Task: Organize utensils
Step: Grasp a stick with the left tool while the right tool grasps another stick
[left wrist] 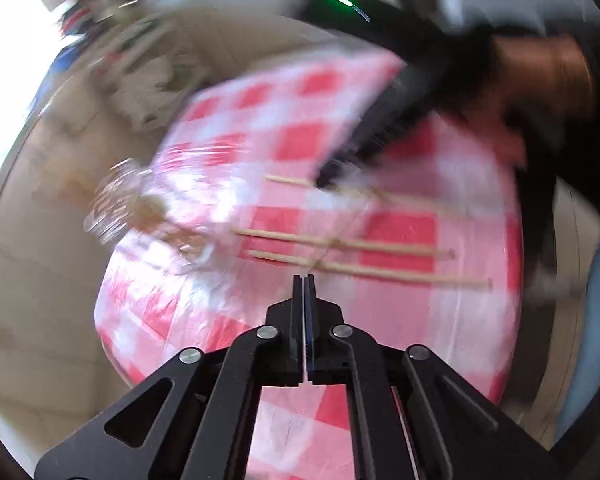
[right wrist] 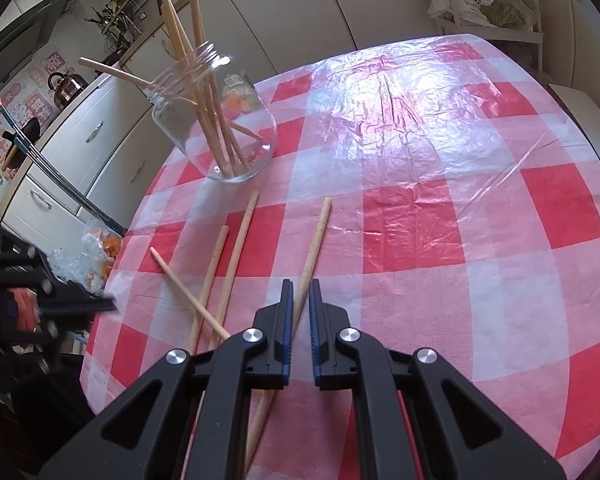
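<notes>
Our left gripper (left wrist: 304, 278) has its jaws pressed together, nothing between them; loose chopsticks (left wrist: 342, 243) lie just beyond. Our right gripper (right wrist: 301, 280) clamps narrowly on one chopstick (right wrist: 315, 240). Far ahead to the left, the glass jar (right wrist: 216, 120) holds more chopsticks.

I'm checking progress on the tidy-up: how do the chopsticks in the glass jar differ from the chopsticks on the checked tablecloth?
The chopsticks in the glass jar stand tilted on end; the loose chopsticks lie flat on the checked tablecloth. The jar's chopsticks are bunched, tops sticking out above its mouth; the loose ones are spread out, one crossing others. One loose chopstick runs between the right gripper's fingers; the jar's are untouched. Both sets look like plain light wood.
</notes>
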`<state>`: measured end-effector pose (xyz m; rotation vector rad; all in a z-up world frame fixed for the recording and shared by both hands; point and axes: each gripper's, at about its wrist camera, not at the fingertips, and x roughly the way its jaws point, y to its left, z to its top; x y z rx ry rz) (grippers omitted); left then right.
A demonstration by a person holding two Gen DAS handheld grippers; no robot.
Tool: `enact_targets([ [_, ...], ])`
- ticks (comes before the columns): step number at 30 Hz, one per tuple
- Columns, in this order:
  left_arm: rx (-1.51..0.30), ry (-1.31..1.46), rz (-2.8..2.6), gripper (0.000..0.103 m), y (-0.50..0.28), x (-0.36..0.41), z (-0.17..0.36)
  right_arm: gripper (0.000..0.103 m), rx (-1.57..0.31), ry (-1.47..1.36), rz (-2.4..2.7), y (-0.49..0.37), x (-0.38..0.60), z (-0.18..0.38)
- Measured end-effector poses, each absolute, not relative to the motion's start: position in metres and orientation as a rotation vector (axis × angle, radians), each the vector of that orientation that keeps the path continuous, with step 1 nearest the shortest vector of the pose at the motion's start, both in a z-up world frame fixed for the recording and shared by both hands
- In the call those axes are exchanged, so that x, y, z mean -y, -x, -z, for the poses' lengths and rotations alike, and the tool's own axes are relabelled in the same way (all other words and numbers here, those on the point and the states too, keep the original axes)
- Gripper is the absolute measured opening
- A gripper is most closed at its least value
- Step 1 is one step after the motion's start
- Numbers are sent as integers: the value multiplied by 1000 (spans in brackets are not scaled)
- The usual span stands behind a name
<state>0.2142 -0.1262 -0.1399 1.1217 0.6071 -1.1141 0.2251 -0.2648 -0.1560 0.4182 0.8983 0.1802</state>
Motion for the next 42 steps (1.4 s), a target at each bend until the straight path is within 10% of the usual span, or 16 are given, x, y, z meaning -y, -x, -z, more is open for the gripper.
enact_targets([
  [3, -464, -1400, 1130, 53, -195, 139, 154, 8, -896, -415, -176, -226, 263, 156],
  [7, -438, -1562, 1243, 76, -197, 152, 151, 8, -897, -421, -179, -226, 264, 157],
  [14, -626, -1625, 1359, 76, -235, 177, 153, 8, -906, -460, -197, -227, 269, 159],
  [23, -782, -1556, 1480, 58, -239, 214, 164, 8, -929, -476, -198, -226, 280, 158],
  [30, -922, -1469, 1424, 6, -248, 221, 178, 8, -936, -481, -189, -225, 284, 159],
  [42, -908, -739, 1145, 5, -268, 135, 113, 8, -915, -417, -185, -226, 272, 153],
])
